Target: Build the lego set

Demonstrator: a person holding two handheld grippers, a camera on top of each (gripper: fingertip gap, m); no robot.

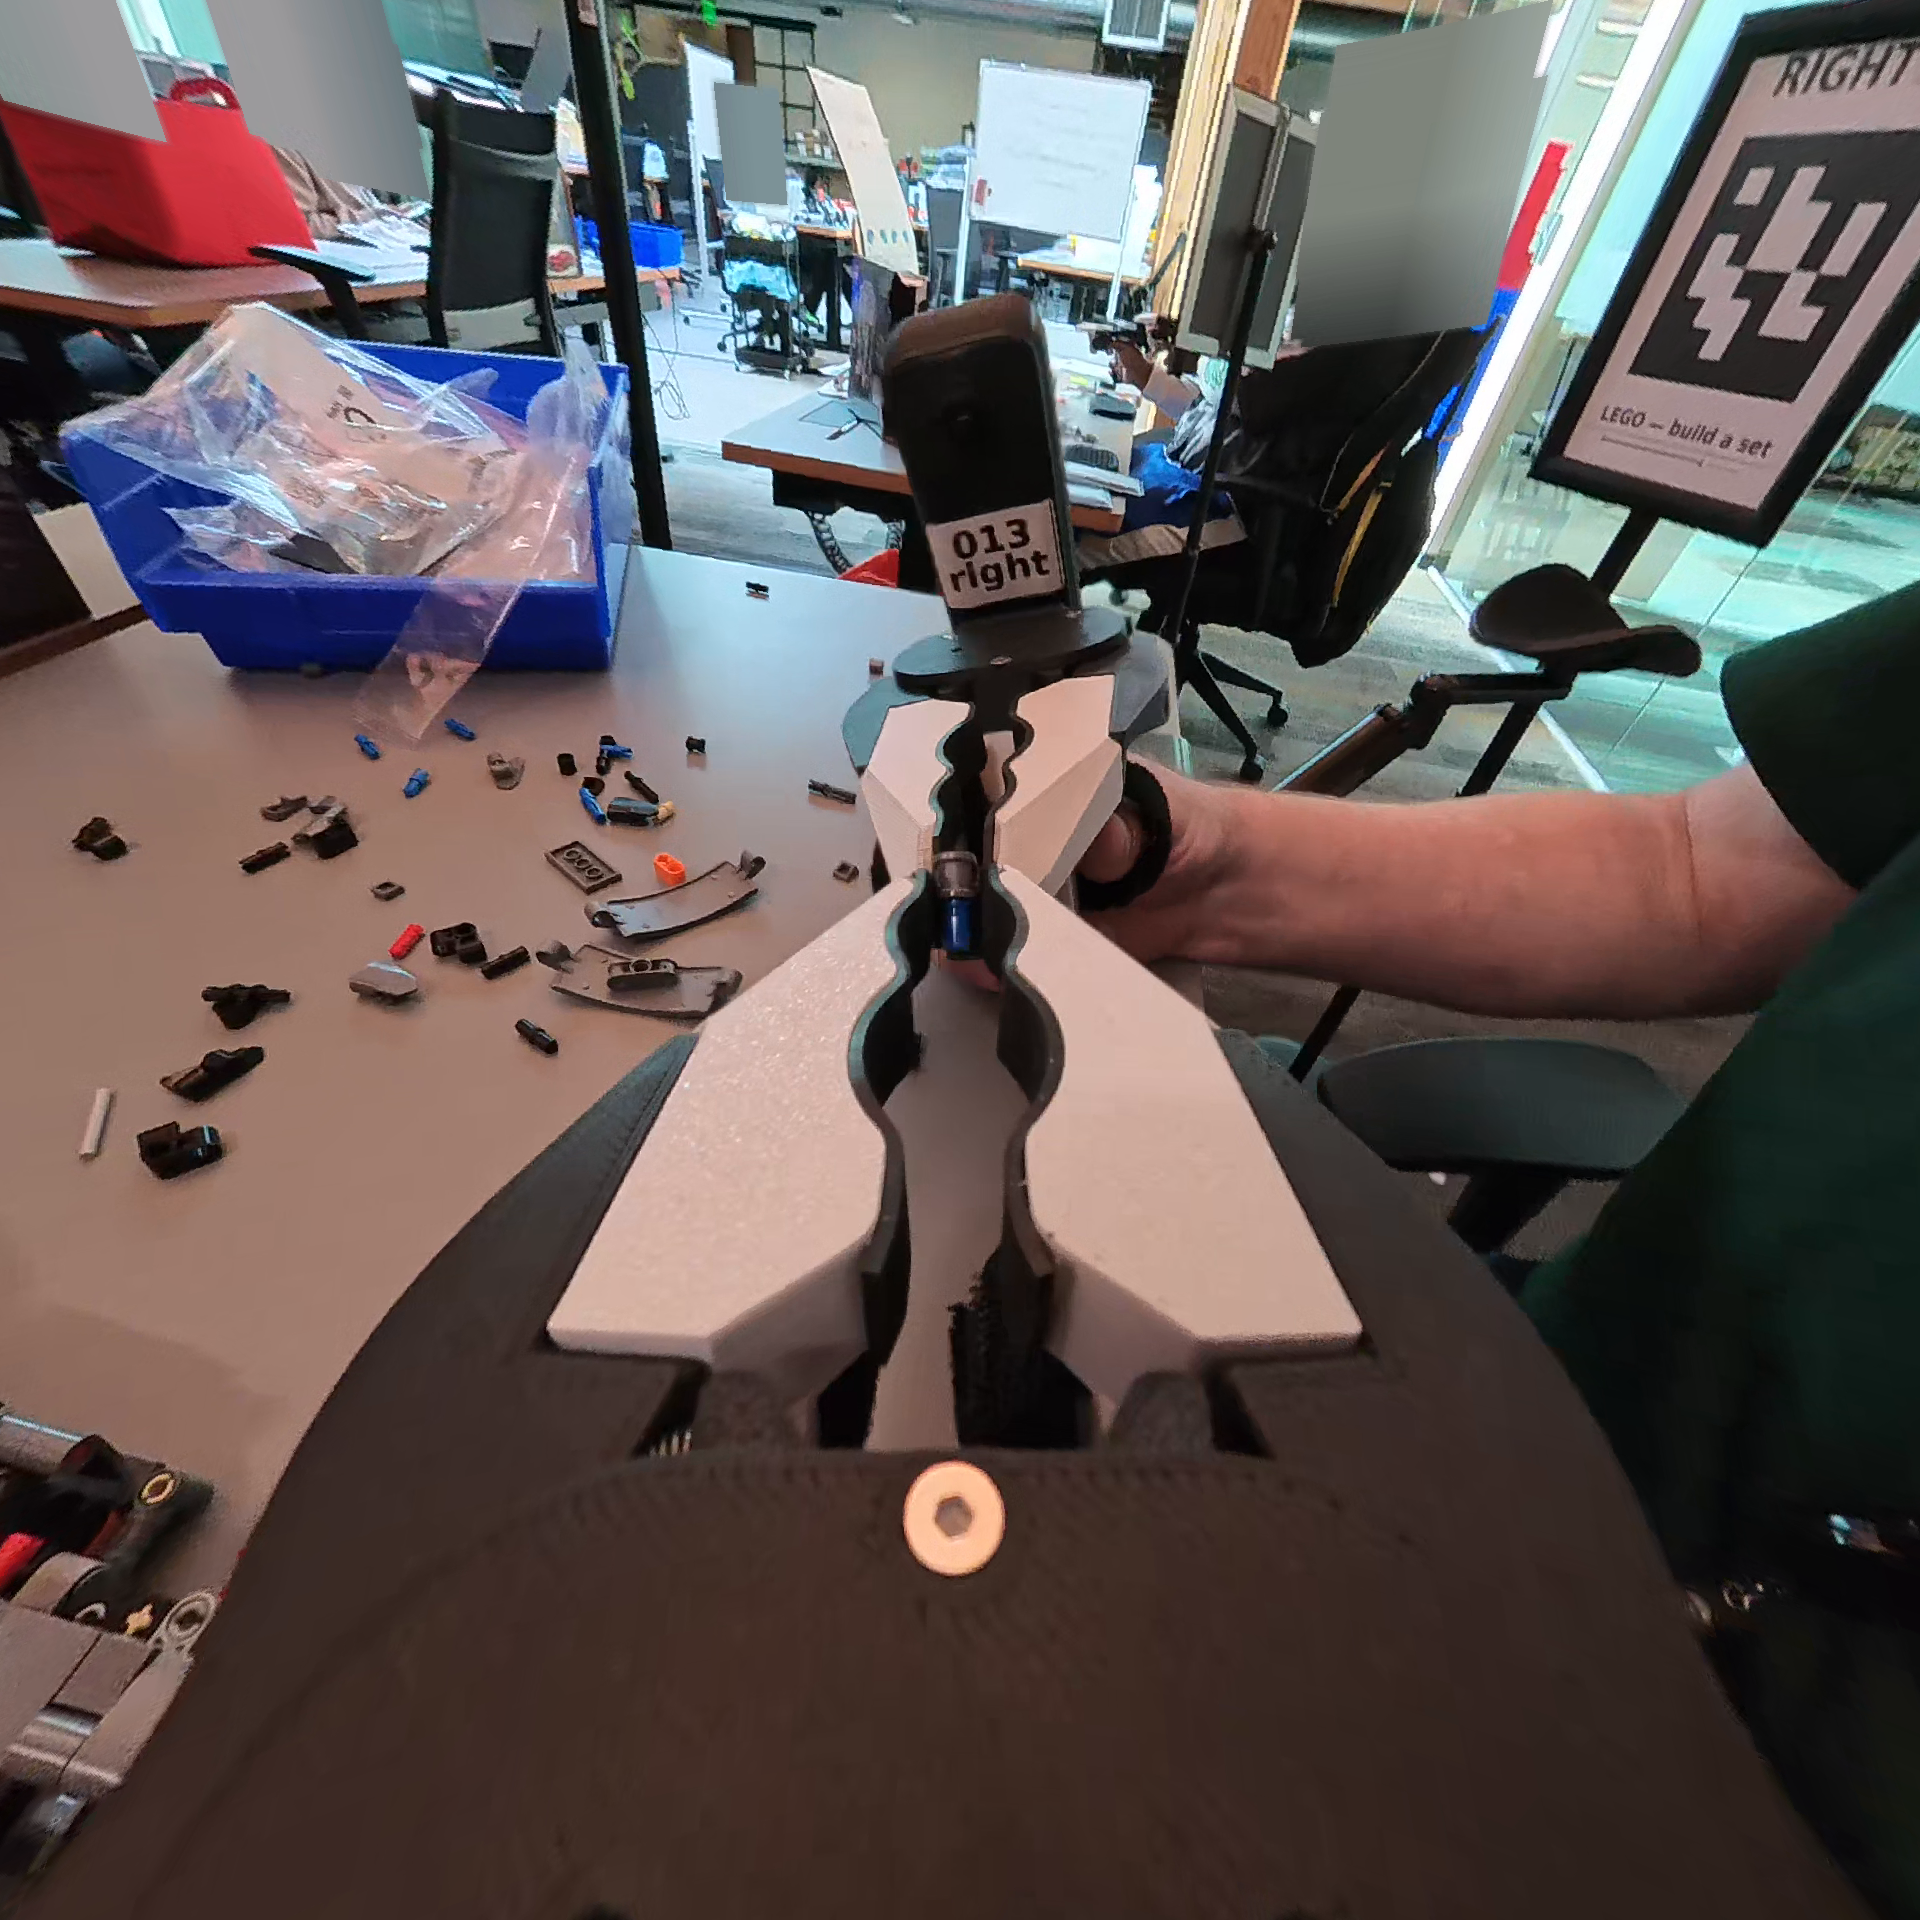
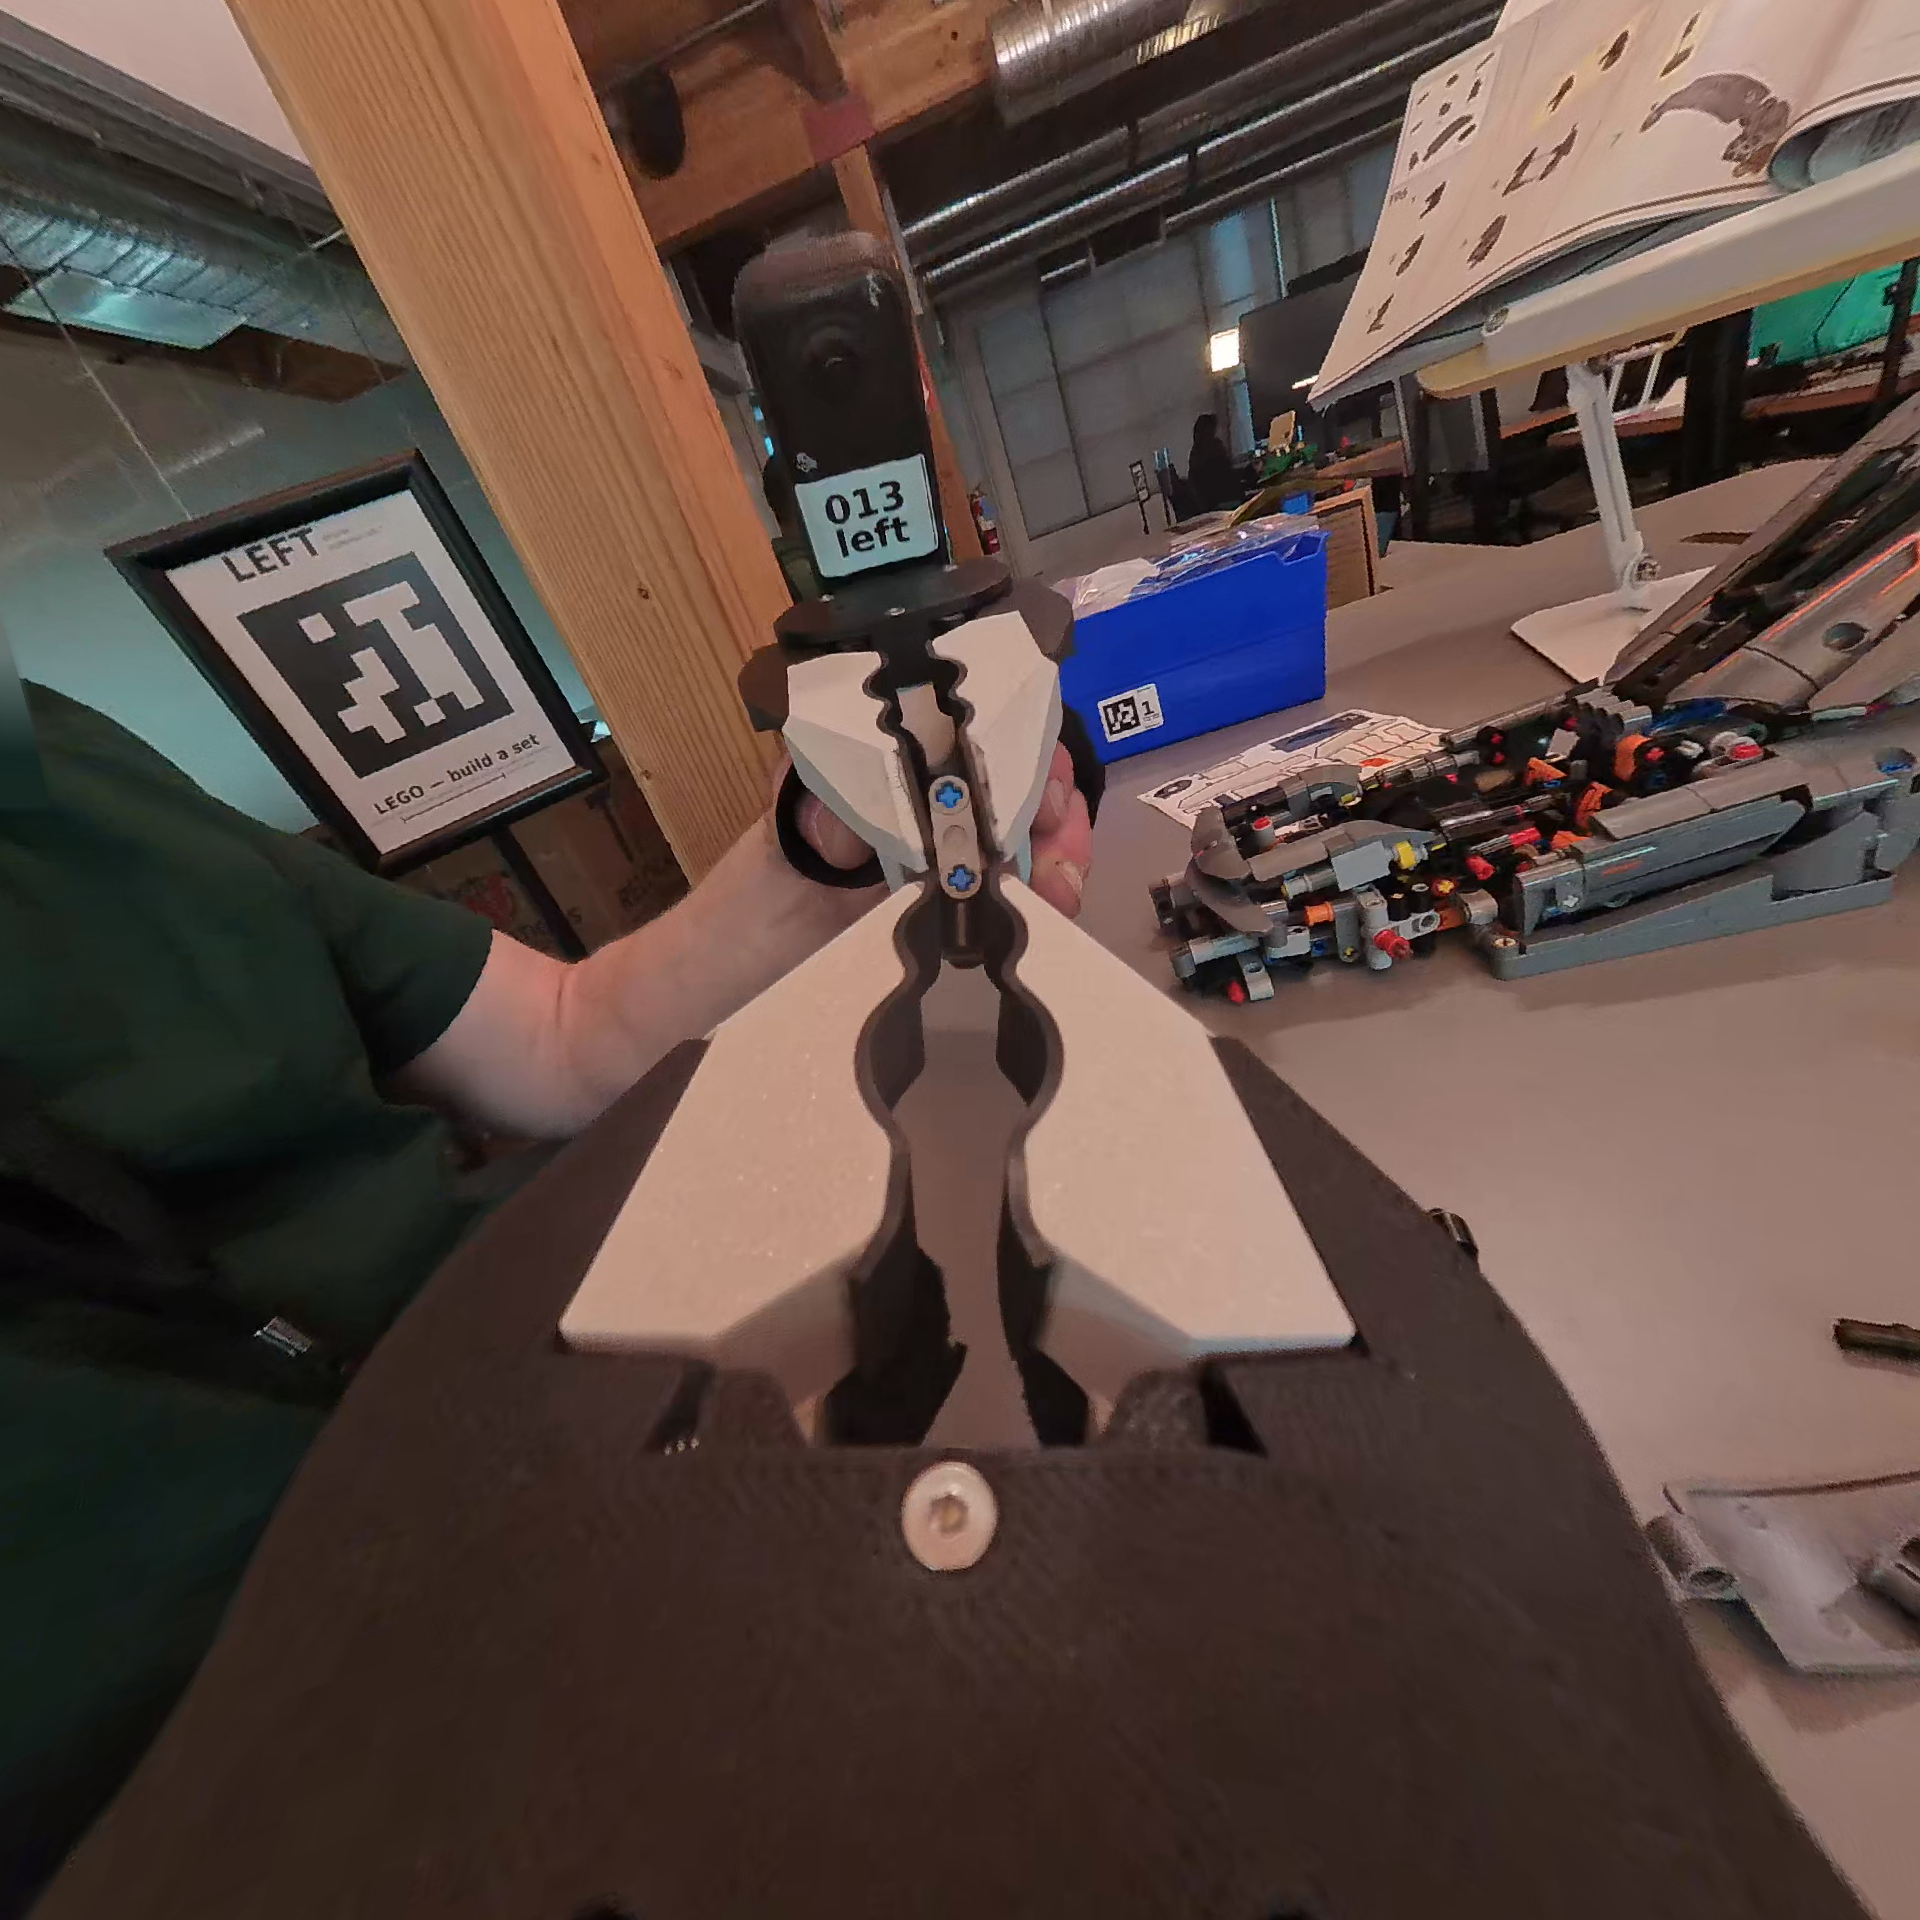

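My two grippers meet tip to tip in the air above the grey table [image 1: 312,1247]. My left gripper [image 1: 956,912] is shut on a small light-grey beam with blue pins [image 2: 953,836]; one blue pin [image 1: 957,925] shows between its fingertips. My right gripper [image 2: 961,920] is shut on a small black piece [image 2: 962,930] that touches the end of the beam. Each view shows the other gripper facing it, held by a hand. The partly built grey model [image 2: 1558,862] lies on the table to the right.
Several loose black, blue and grey pieces [image 1: 468,883] lie scattered on the table to the left. A blue bin [image 1: 364,613] holds plastic bags. An instruction booklet [image 2: 1558,156] rests on a white stand. A sticker sheet [image 2: 1299,758] and a grey panel [image 2: 1787,1579] lie nearby. Both grippers' tips are close together, under 4 cm apart. From either gripper's tips it is about 20 centimeters to the partly built grey model [image 2: 1558,862].
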